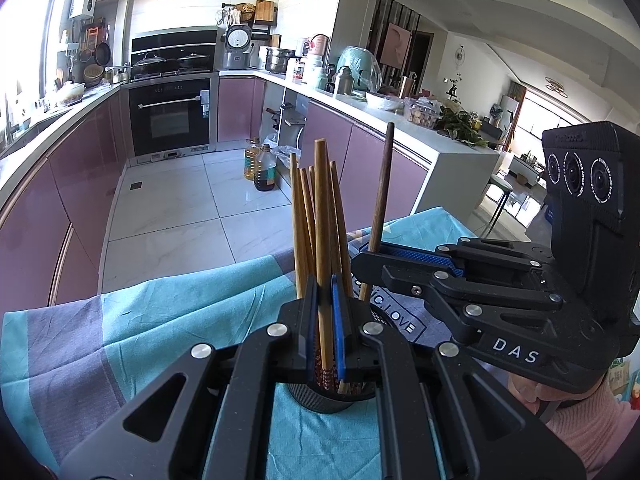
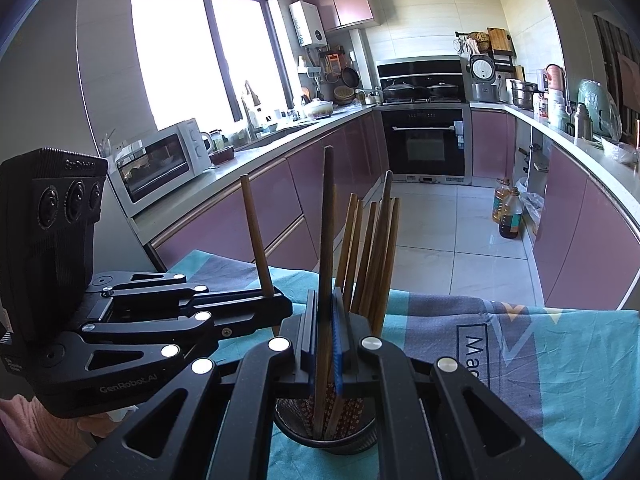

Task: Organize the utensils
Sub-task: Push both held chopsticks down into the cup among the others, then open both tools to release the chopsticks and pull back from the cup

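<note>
- My left gripper (image 1: 325, 300) has its black jaws closed to a narrow gap on one light-brown wooden chopstick (image 1: 321, 216); the blue pad (image 1: 338, 332) of the right finger lies against the stick.
- The held light chopstick stands nearly upright, its patterned lower end inside the black mesh cylindrical utensil holder (image 1: 320, 398), which sits directly below the jaws at 6 o'clock in the left wrist view.
- A bundle of further light-brown chopsticks (image 1: 304, 220) stands in the same holder, fanning toward 12 o'clock.
- My right gripper (image 2: 325, 316) is likewise closed to a narrow gap, on one dark-brown wooden chopstick (image 2: 327, 216) that stands upright with its lower end in the holder (image 2: 326, 438).
- In the left wrist view the right gripper (image 1: 362, 258) enters from 3 o'clock and the dark chopstick (image 1: 382, 192) rises from its tips.
- In the right wrist view the left gripper (image 2: 280, 304) enters from 9 o'clock, its light chopstick (image 2: 256, 236) leaning slightly toward 11 o'clock.
- The holder rests on a teal and grey printed cloth (image 1: 160, 320) covering the work surface (image 2: 560, 360).
- Beyond the cloth, at 12 o'clock, lie a white tiled floor (image 1: 172, 208) and mauve kitchen cabinets (image 2: 320, 176).
</note>
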`<state>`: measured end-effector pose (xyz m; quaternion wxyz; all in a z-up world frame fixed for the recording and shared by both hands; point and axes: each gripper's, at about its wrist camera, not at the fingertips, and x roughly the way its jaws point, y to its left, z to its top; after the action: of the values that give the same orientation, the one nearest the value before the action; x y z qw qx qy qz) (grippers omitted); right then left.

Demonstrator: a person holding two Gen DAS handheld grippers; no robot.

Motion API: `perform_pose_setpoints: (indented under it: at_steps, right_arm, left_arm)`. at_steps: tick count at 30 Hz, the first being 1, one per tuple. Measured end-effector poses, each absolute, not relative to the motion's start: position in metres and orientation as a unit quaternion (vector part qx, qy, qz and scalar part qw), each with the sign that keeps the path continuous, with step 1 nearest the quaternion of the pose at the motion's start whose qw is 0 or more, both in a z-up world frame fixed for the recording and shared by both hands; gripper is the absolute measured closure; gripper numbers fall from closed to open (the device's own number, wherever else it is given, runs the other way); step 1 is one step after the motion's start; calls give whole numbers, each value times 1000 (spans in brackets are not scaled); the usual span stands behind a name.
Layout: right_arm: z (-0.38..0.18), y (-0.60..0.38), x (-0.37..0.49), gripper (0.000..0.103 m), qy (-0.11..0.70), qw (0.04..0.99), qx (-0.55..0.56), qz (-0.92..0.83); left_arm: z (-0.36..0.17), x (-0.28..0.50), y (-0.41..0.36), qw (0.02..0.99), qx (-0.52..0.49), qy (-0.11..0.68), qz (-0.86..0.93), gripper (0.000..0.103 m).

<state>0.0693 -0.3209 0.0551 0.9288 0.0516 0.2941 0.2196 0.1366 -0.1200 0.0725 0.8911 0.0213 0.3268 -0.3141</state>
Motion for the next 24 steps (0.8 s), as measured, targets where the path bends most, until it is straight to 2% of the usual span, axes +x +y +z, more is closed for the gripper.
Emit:
perform_pose_setpoints:
  at_steps: [24]
  right_arm:
    - [50,-323,83,97,303,927,66,210]
  left_arm:
    - [60,155,-126,893,10,339,-296,95]
